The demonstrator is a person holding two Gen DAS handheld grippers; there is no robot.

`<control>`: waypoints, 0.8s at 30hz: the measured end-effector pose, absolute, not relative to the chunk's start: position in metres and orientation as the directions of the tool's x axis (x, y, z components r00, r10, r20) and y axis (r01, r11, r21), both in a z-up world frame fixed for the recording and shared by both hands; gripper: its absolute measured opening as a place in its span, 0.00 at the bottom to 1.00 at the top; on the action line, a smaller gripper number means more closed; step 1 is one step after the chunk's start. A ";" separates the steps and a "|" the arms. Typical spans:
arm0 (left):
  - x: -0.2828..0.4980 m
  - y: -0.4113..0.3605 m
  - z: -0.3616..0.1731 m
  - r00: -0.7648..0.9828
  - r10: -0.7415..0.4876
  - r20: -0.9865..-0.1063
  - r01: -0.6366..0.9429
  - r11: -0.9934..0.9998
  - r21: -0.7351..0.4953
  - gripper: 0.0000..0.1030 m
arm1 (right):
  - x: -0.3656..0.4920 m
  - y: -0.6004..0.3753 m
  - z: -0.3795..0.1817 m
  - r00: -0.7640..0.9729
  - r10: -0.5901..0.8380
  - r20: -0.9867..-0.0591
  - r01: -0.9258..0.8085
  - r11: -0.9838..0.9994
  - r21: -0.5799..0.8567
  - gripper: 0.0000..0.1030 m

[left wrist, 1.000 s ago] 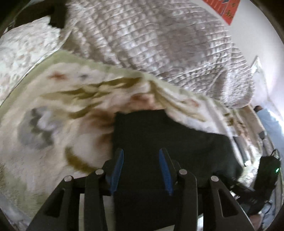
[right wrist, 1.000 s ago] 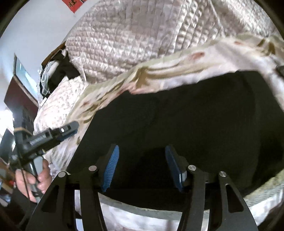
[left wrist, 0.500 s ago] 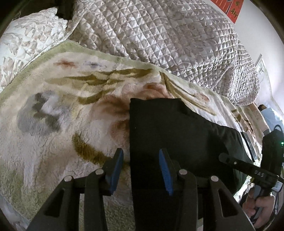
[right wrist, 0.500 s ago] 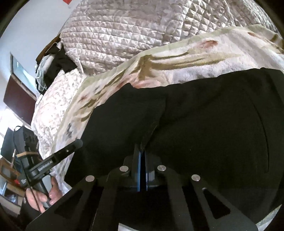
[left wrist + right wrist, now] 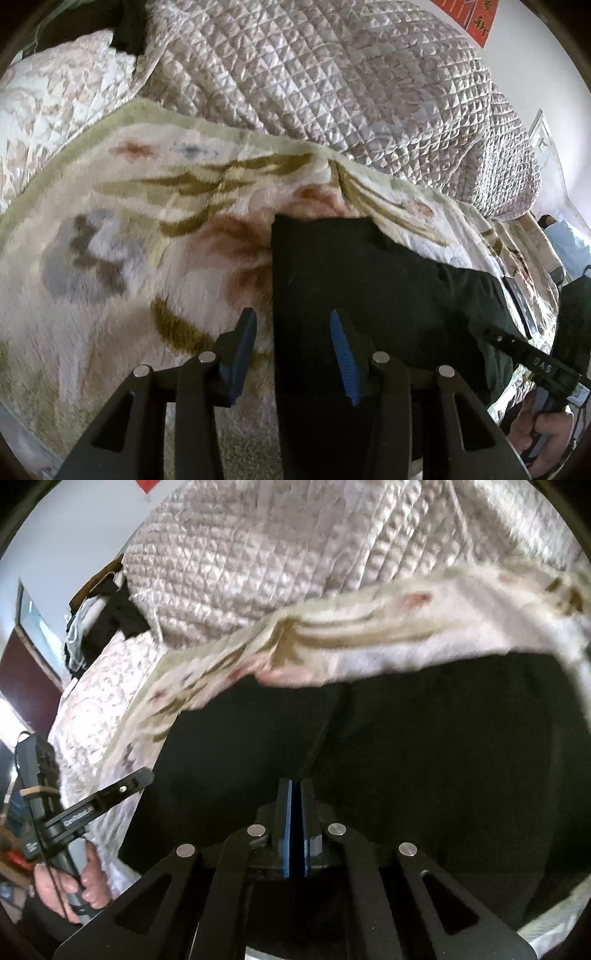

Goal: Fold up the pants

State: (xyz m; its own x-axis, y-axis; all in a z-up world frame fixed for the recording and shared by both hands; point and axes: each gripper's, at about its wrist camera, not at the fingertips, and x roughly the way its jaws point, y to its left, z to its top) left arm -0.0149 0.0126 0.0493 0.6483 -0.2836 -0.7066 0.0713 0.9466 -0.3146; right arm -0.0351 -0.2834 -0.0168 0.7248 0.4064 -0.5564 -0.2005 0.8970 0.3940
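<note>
The black pants lie flat on a fluffy floral blanket on the bed. My left gripper is open, its blue pads straddling the pants' left edge just above the cloth. The pants also fill the right wrist view. My right gripper is shut, its pads pinching a raised ridge of the black fabric. The right gripper's body shows in the left wrist view; the left gripper's body shows at the left of the right wrist view.
A quilted beige bedspread is piled behind the blanket. A pale patterned pillow lies at the far left. Dark clothes and a dark cabinet stand beyond the bed's left side. White wall is behind.
My right gripper closed from open onto a fold of the pants and holds it. My left gripper stayed open and shifted left, so the pants' edge now lies between its pads.
</note>
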 end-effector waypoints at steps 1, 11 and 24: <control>-0.013 0.012 0.052 0.652 -0.288 -0.701 0.077 0.945 -0.317 0.43 | -0.038 -0.283 -0.011 0.736 0.418 -0.533 -0.220 0.892 0.396 0.03; -0.008 -0.013 0.032 0.594 -0.332 -0.732 0.141 0.940 -0.312 0.42 | -0.027 -0.271 -0.030 0.677 0.418 -0.606 -0.221 0.901 0.374 0.02; 0.053 -0.017 0.032 0.566 -0.293 -0.770 0.108 0.953 -0.283 0.42 | 0.010 -0.256 -0.031 0.669 0.375 -0.642 -0.214 0.924 0.317 0.03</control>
